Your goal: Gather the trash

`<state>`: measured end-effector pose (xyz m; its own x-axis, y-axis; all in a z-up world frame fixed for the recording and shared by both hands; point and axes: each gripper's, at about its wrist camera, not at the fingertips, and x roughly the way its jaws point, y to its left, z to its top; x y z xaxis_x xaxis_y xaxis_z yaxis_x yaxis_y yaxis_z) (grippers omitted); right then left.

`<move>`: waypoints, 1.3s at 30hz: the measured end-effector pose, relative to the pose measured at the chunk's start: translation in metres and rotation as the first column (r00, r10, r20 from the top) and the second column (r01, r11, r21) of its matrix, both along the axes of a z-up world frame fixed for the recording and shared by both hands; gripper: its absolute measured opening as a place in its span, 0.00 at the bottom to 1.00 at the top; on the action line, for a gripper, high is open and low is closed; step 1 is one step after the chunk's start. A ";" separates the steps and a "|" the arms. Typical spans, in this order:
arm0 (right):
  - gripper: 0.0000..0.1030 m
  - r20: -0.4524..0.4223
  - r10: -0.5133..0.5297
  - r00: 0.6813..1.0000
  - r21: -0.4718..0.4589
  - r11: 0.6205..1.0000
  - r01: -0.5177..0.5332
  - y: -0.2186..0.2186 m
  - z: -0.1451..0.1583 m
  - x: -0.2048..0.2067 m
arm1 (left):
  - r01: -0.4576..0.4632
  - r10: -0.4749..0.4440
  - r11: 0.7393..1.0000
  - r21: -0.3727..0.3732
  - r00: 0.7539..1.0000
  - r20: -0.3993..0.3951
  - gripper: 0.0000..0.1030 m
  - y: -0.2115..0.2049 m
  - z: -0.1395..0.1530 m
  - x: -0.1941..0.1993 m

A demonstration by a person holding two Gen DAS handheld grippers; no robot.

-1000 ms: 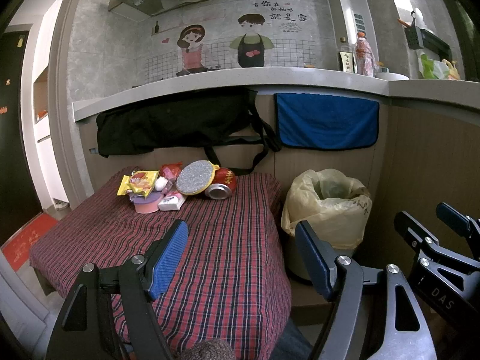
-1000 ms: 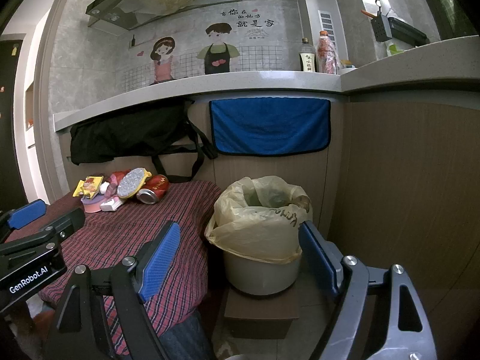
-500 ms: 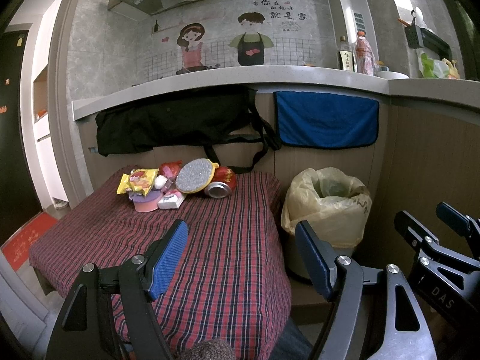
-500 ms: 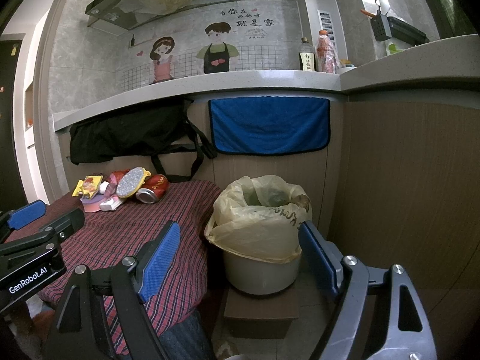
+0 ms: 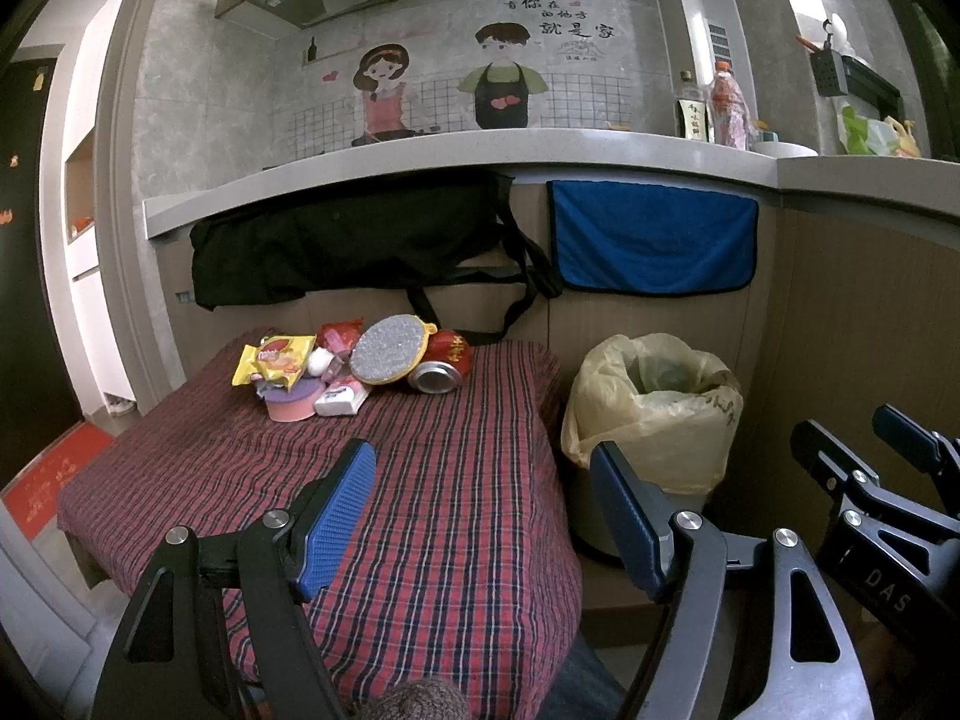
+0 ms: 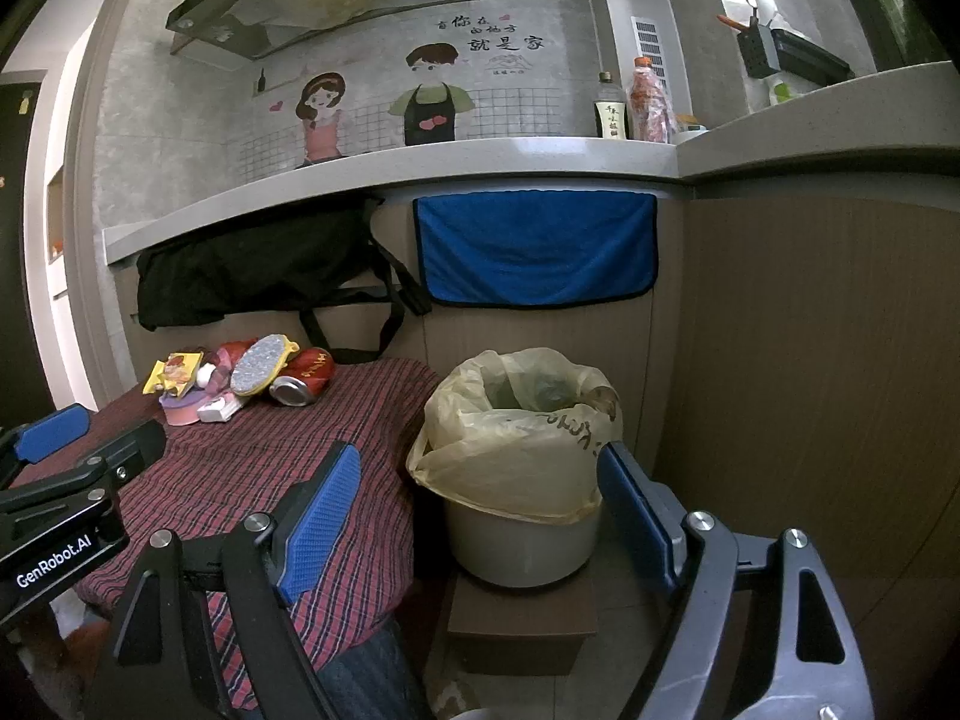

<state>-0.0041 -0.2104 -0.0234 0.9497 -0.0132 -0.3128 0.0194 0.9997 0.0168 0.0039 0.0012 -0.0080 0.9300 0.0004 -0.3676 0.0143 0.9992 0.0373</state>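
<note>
A heap of trash lies at the far end of the plaid-covered table (image 5: 420,480): a yellow snack packet (image 5: 273,359), a red can (image 5: 441,360) on its side, a round grey scrubber (image 5: 387,349), a pink cup (image 5: 291,405) and a small white pack (image 5: 341,399). To the table's right stands a white bin lined with a yellowish bag (image 5: 654,408) (image 6: 522,438). My left gripper (image 5: 480,498) is open and empty over the near table. My right gripper (image 6: 480,498) is open and empty in front of the bin. The heap (image 6: 240,378) also shows in the right wrist view.
A black bag (image 5: 348,246) and a blue cloth (image 5: 654,240) hang under the grey counter (image 5: 480,150). Bottles (image 5: 726,102) stand on the counter. The bin rests on a brown box (image 6: 522,618). A wood panel wall (image 6: 810,390) is at the right. A knee shows below.
</note>
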 end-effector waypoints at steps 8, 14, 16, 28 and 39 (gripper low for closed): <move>0.77 -0.002 0.000 1.000 0.001 1.000 0.000 0.000 0.001 0.001 | -0.001 0.001 1.000 -0.001 1.000 -0.001 0.72 0.001 -0.005 0.002; 0.77 0.002 -0.001 1.000 -0.010 1.000 0.001 -0.003 0.000 0.007 | -0.018 0.018 1.000 -0.015 1.000 0.006 0.72 0.002 -0.014 0.001; 0.77 0.003 0.003 1.000 -0.011 1.000 -0.003 -0.004 0.004 0.014 | -0.041 0.041 0.999 -0.023 0.999 0.015 0.72 0.008 -0.012 0.007; 0.77 -0.001 0.137 0.991 -0.046 0.989 -0.137 0.054 0.048 0.101 | -0.216 0.220 0.975 -0.050 0.972 0.078 0.72 0.113 0.038 0.077; 0.77 -0.102 0.333 0.938 -0.040 0.940 -0.338 0.154 0.036 0.215 | -0.290 0.282 0.938 -0.191 0.957 -0.071 0.72 0.260 0.007 0.159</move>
